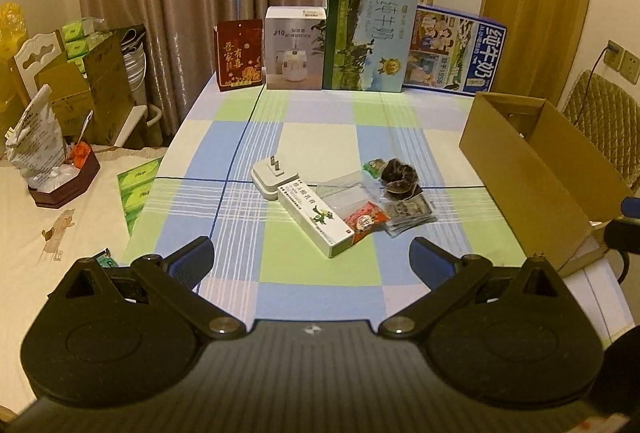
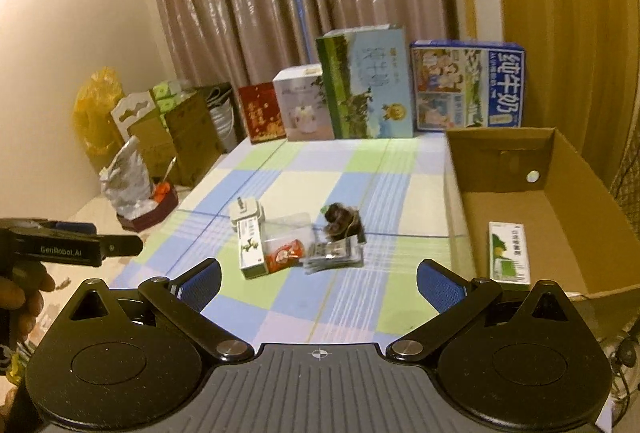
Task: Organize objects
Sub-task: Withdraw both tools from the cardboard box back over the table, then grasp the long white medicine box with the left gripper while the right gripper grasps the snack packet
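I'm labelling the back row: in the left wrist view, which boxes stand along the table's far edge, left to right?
Red box → humidifier box → green milk box → blue milk box.

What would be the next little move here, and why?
Probably ease the open right tool forward and down onto the long white box at the near edge of the pile. The cardboard box already holds one similar carton, and both tools are empty.

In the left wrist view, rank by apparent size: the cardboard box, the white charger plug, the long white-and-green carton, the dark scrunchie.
1. cardboard box, though nearness inflates it
2. long white-and-green carton
3. white charger plug and dark scrunchie look alike; I won't rank them.
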A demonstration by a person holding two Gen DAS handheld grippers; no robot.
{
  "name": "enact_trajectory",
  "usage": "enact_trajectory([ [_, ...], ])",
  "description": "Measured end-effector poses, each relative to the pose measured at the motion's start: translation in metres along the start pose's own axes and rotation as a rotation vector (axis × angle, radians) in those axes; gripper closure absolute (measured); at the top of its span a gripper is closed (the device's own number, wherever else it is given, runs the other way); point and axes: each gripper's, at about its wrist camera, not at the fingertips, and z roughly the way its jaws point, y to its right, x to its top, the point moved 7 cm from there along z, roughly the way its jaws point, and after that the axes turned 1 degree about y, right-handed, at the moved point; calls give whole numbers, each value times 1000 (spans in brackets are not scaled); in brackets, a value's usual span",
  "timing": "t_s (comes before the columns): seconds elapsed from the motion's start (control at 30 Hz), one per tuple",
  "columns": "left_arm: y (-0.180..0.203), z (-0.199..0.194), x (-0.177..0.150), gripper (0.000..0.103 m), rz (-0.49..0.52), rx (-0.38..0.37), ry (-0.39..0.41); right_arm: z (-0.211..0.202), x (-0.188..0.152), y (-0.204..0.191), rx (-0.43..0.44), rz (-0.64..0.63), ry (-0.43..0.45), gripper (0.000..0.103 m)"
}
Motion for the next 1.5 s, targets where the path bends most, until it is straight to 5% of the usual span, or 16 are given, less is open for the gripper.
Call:
enact_trajectory([
  [0.7, -3, 153, 4, 1, 57, -4, -114, 168, -25, 23, -37, -113, -175, 2],
  [0.83, -2, 179, 2, 1, 66, -13, -129, 198, -27, 24, -20, -192, -217, 14],
  [1.17, -4, 220, 5, 1, 66, -8, -168, 263, -40, 18, -2, -579, -243, 20],
  [1.27, -8, 223, 4, 1, 58, -4, -169, 277, -48, 16, 37, -618, -274, 37],
  [1.5, -6, 225, 4, 1, 67, -11, -172, 294, -49, 18, 57, -638, -246, 37],
])
